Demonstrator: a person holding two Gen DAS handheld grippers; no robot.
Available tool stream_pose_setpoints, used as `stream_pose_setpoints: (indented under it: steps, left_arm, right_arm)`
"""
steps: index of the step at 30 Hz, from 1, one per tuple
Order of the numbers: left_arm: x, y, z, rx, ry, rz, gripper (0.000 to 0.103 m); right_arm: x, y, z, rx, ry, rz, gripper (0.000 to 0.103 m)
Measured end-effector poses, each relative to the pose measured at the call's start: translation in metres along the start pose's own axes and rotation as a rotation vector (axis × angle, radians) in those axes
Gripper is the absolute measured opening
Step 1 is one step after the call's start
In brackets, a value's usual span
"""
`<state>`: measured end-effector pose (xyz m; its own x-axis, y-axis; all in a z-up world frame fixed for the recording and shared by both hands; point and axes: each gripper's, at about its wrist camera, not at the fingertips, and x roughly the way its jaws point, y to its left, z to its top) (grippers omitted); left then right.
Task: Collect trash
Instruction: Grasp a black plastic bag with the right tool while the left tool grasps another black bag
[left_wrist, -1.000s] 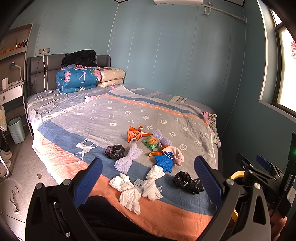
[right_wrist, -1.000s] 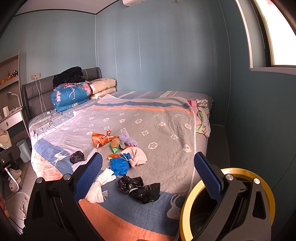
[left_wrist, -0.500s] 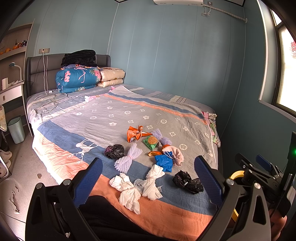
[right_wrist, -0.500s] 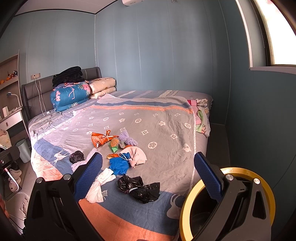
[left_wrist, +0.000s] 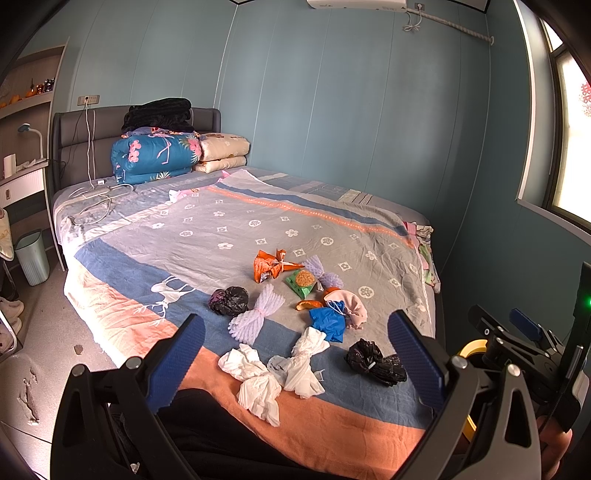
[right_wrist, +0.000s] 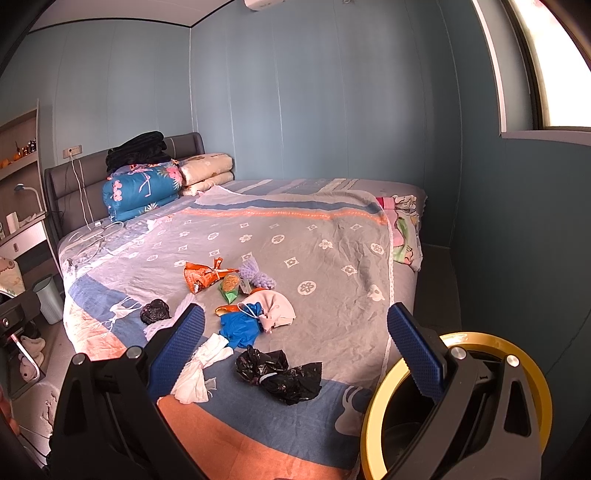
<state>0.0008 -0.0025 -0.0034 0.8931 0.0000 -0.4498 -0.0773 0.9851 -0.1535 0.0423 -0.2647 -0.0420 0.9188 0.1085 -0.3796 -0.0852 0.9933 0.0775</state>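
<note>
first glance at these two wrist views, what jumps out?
A cluster of knotted trash on the bed, toward its foot end: orange wrapper, blue bag, white bags, and the black bag nearest the foot. In the right wrist view a yellow-rimmed bin sits off the bed's near corner. Both the left gripper and right gripper hover short of the pile, jaws wide apart and holding nothing.
</note>
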Motion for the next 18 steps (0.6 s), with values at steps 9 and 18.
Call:
stream_pose_setpoints:
  steps: [9,18]
  left_arm:
    - [0.019,0.013,-0.008,-0.017,0.032,-0.014,0.096]
    - [0.067,0.052,-0.003,-0.03,0.152,-0.076,0.096]
  right_arm:
    - [0.011,-0.007,0.01,0.027,-0.004,0.074,0.095]
    - [0.064,0.005,0.009,-0.083,0.142,0.04,0.095]
